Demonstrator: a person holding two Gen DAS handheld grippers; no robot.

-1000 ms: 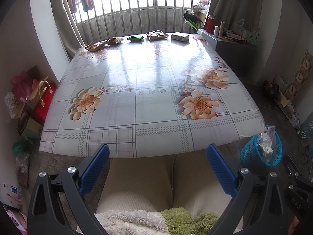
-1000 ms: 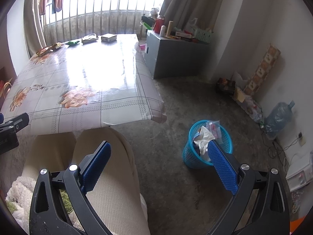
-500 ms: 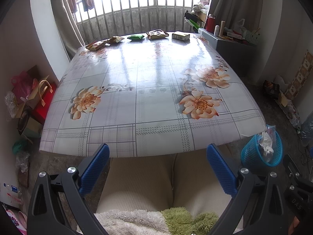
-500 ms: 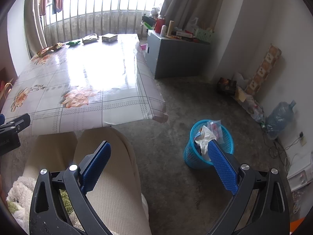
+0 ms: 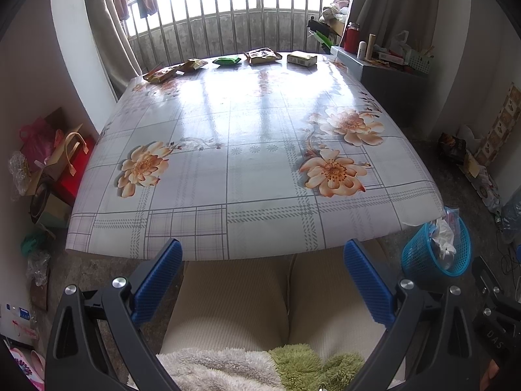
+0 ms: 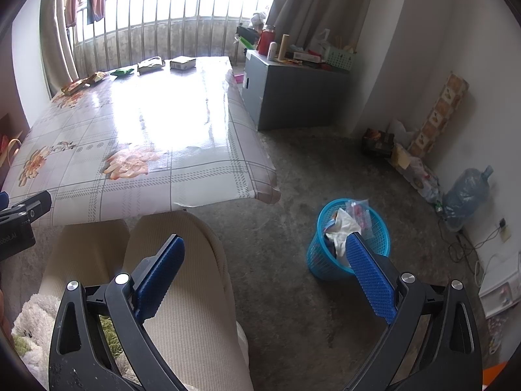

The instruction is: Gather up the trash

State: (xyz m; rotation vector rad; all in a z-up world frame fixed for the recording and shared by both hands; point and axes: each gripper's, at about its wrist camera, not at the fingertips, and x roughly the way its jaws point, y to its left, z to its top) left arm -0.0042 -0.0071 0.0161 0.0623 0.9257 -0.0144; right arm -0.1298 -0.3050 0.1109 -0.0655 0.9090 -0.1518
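While the person sits at the near edge of the table, both grippers hang low over the lap, each with its blue pads spread wide and nothing between them. The left gripper points straight down the length of the table; the right gripper points past the table's near right corner toward the floor.

The trash lies in a row along the table's far edge, well apart from both grippers, with the whole flowered cloth between. From the table's far left corner the row reads: a brown wrapper, a second brown wrapper touching or just beside it, a green packet, a tan packet, and a pale box nearest the far right corner. The same row shows in the right wrist view, small and partly washed out by glare.

The blue basket stands on the floor off the table's near right corner, already holding crumpled paper and plastic. In the right wrist view the right-hand pad overlaps its rim.
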